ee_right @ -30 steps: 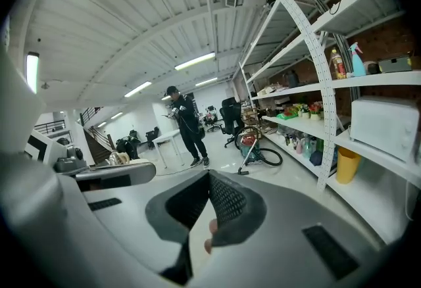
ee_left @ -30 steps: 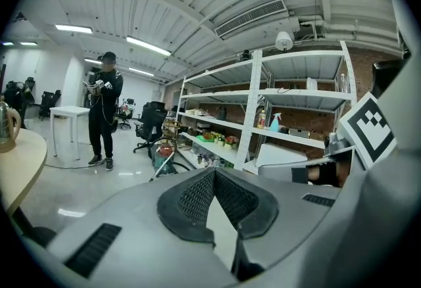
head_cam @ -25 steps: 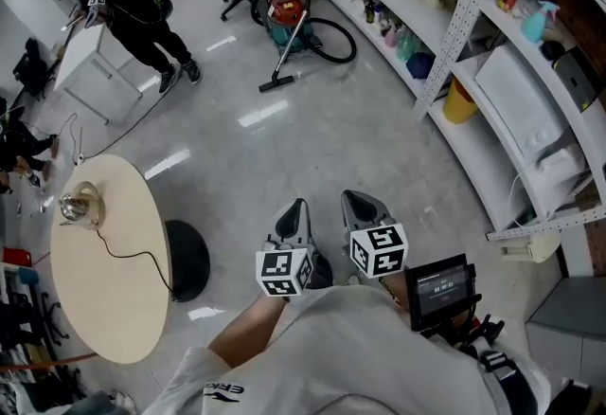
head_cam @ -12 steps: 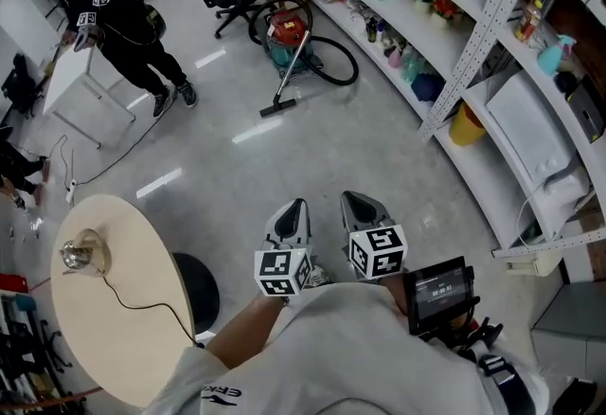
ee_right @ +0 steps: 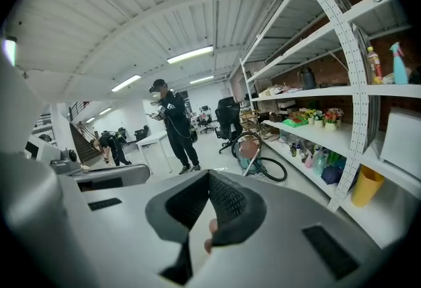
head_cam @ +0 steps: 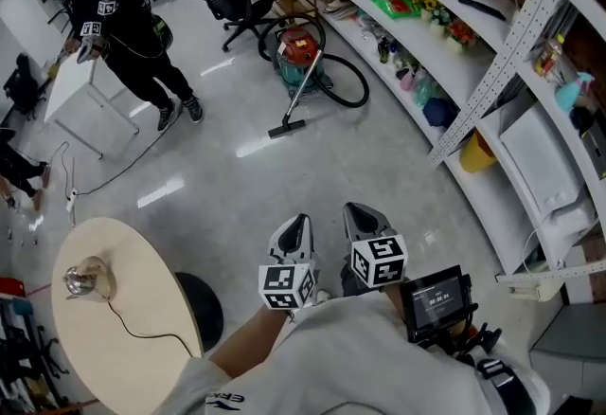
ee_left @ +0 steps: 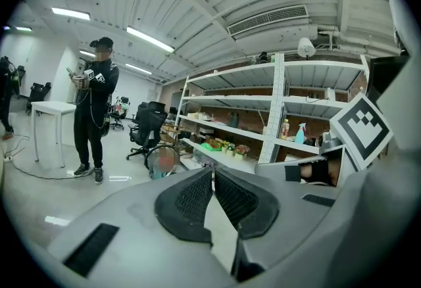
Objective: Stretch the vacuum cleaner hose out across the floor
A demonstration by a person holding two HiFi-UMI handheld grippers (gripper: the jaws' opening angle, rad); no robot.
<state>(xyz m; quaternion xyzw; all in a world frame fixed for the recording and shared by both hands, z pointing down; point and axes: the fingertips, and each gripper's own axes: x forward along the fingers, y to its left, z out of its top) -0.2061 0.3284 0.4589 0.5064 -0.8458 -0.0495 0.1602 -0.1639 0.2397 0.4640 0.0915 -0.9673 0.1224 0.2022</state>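
Jaws of left gripper [head_cam: 294, 222] and right gripper [head_cam: 361, 213] clenched empty, well apart from the vacuum cleaner hose [head_cam: 364, 87]; once grasped, could kink it or drag the canister [head_cam: 297, 51] by tugging hard.

Head view peers steeply down, left gripper [head_cam: 300, 219] and right gripper [head_cam: 356, 211] close below. Each gripper view rides low, looking nearly level along its own jaws. All three catch the distant vacuum cleaner [head_cam: 296, 51] and the shelving [head_cam: 454, 34].

A round beige table [head_cam: 95, 356] bears a small glassy object [head_cam: 87, 280] with a black cord. Just beside the table sits a dark round stool [head_cam: 201, 309]. Well beyond it, a person in black [head_cam: 128, 15] stands at a white desk [head_cam: 76, 86].
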